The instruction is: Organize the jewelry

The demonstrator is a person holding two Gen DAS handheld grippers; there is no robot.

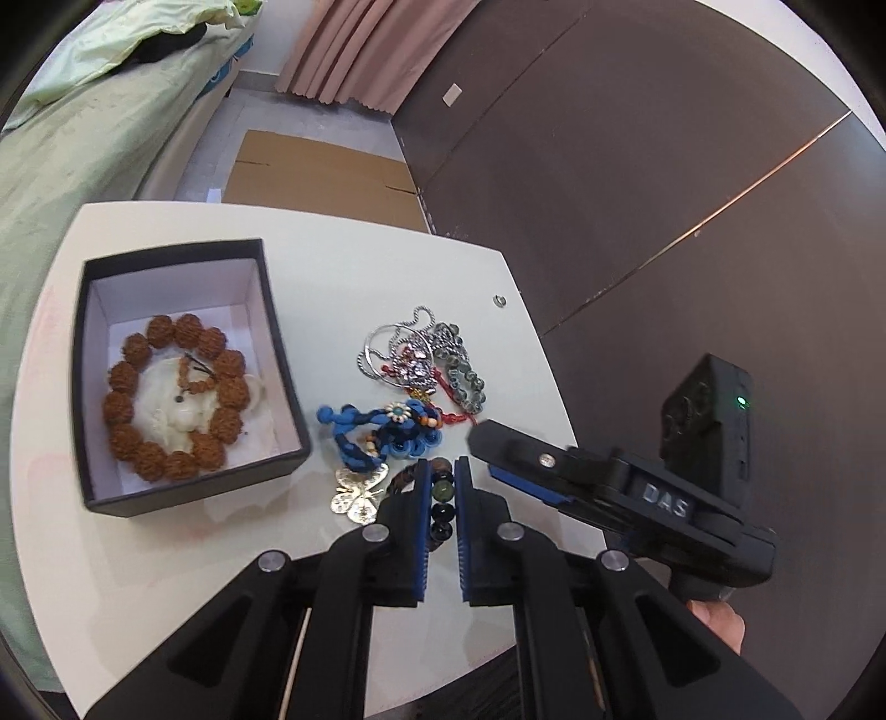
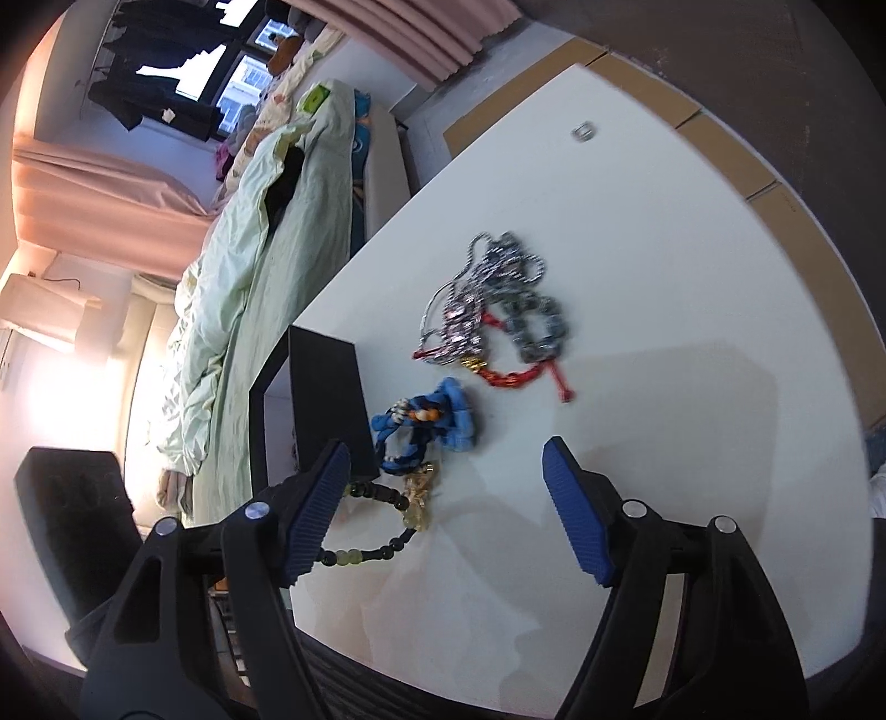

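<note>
The left gripper (image 1: 443, 487) has its jaws clamped on a dark-and-green beaded bracelet (image 1: 441, 512); the right gripper (image 2: 448, 520) holds its jaws wide apart above the white desk (image 2: 692, 443).

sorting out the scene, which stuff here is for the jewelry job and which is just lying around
For the job: black box, brown bead bracelet, dark bead bracelet, blue cord piece, silver pile.
Lying about: bed, cardboard, curtain.

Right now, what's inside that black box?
In the black box: a brown bead bracelet lying around a white carved piece on the white lining. Whatever is beneath them is covered.
</note>
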